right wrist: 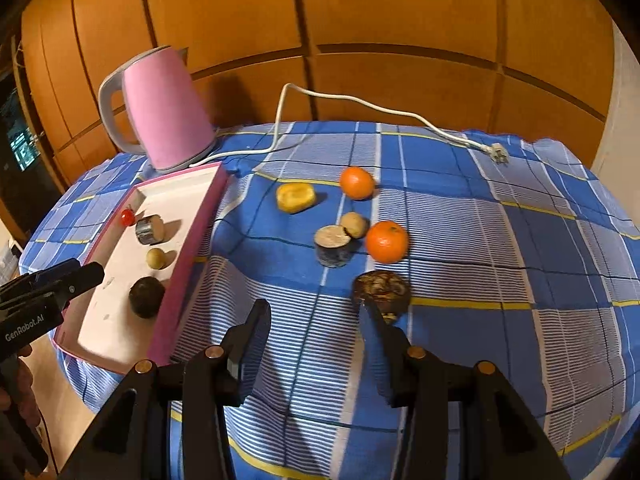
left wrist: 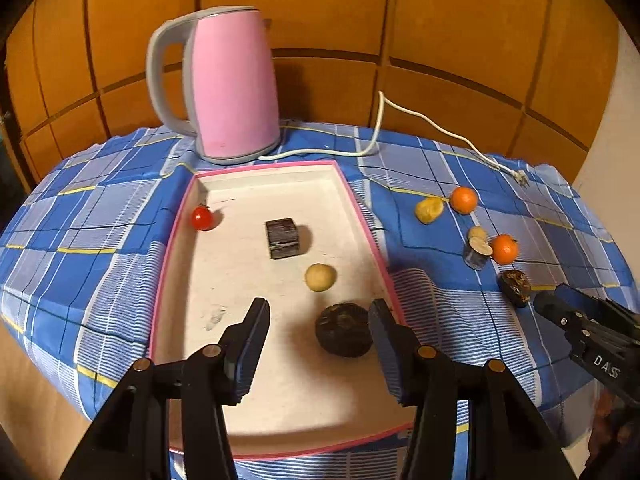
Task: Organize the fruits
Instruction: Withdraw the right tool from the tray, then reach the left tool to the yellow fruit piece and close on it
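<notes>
Fruits: 4 pieces in pink-rimmed tray (left wrist: 362, 216)

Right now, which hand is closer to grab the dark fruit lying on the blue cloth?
The right gripper. Its open, empty jaws sit just short of the dark fruit on the cloth. The left gripper is over the tray.

Cherry tomato (left wrist: 202, 218), pale round fruit (left wrist: 320, 277), dark fruit (left wrist: 343, 329) laid in tray (left wrist: 362, 216); two oranges (right wrist: 386, 241) left on cloth (right wrist: 480, 240).

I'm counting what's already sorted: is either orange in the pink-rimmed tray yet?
No, both oranges lie on the checked cloth, outside the tray.
</notes>
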`<move>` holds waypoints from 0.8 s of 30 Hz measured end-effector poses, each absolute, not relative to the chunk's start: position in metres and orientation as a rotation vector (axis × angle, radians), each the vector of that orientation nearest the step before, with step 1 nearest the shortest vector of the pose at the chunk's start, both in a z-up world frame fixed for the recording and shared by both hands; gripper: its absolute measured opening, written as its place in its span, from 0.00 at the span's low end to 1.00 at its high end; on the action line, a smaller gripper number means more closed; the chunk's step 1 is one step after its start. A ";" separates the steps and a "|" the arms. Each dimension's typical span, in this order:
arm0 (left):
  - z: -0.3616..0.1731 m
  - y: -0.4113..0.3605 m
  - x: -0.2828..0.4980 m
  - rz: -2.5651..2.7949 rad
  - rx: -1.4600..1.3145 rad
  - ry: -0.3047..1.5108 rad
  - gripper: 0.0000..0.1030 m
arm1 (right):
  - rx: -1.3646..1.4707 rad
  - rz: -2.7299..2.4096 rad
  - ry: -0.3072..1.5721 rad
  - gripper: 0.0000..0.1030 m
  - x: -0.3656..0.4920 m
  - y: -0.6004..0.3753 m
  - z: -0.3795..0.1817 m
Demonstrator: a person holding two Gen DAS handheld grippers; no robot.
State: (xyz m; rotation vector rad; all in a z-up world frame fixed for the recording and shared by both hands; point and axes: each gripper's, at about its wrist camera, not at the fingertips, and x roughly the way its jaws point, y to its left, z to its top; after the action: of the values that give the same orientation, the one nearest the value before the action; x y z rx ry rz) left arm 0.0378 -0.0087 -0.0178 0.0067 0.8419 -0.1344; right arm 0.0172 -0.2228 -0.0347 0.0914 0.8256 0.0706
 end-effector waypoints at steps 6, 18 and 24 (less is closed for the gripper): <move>-0.016 -0.022 0.042 -0.181 0.044 0.851 0.51 | 0.108 0.040 0.837 0.45 0.013 -0.236 -0.038; -0.010 -0.059 0.074 -0.339 0.055 0.912 0.51 | 0.146 0.004 0.837 0.45 0.012 -0.256 -0.043; -0.017 -0.077 0.092 -0.383 0.046 0.958 0.51 | 0.162 -0.013 0.839 0.46 0.012 -0.266 -0.046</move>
State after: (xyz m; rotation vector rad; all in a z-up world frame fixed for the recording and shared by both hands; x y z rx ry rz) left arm 0.0922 -0.0771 -0.0174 0.0465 0.9584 -0.3834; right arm 0.0117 -0.2658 -0.0459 0.1620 0.8389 -0.0127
